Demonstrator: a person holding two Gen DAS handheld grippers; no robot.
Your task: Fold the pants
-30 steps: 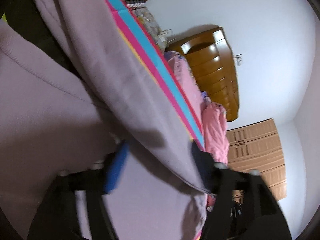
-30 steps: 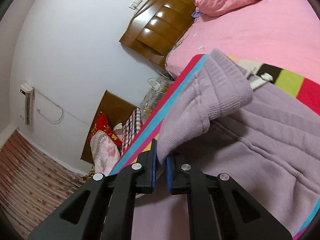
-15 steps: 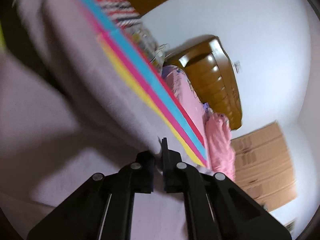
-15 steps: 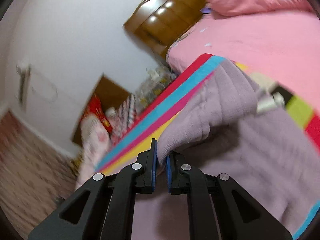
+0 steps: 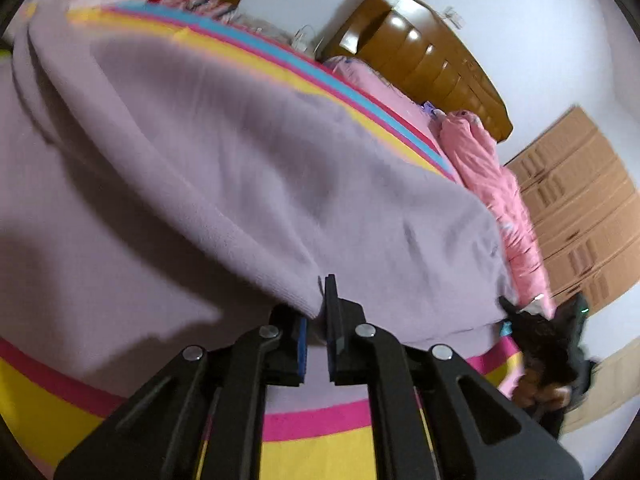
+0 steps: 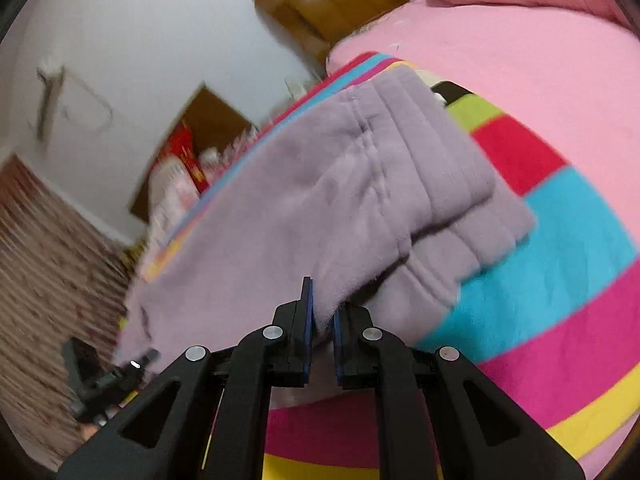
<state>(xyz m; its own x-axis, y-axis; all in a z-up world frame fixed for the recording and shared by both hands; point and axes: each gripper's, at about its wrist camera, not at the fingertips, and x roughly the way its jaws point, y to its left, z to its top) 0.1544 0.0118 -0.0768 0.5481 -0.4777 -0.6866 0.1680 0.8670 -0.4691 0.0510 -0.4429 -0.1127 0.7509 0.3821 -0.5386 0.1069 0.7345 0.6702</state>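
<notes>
Lilac fleece pants [image 5: 248,168] lie on a striped blanket [image 5: 320,452] over a bed. My left gripper [image 5: 318,312] is shut on a folded edge of the pants, which lifts away from the layer below. In the right wrist view the pants [image 6: 360,184] show their stitched waistband doubled over at the right. My right gripper [image 6: 322,316] is shut on another edge of the pants. The right gripper [image 5: 516,314] shows at the pants' far corner in the left view, and the left gripper [image 6: 136,364] appears low left in the right view.
The striped blanket [image 6: 560,280] covers a pink sheet [image 6: 520,48]. A pink quilt [image 5: 500,184] lies bunched by the wooden headboard [image 5: 424,52]. A wooden wardrobe [image 5: 576,208] stands beyond. Bags and a bedside cabinet [image 6: 188,152] crowd the bed's side, above a patterned floor [image 6: 48,260].
My left gripper closed on the pants' edge and carried it across the bed, rolling as it went. The right gripper, still clamped, swept the same way and lower; the pants now lie doubled.
</notes>
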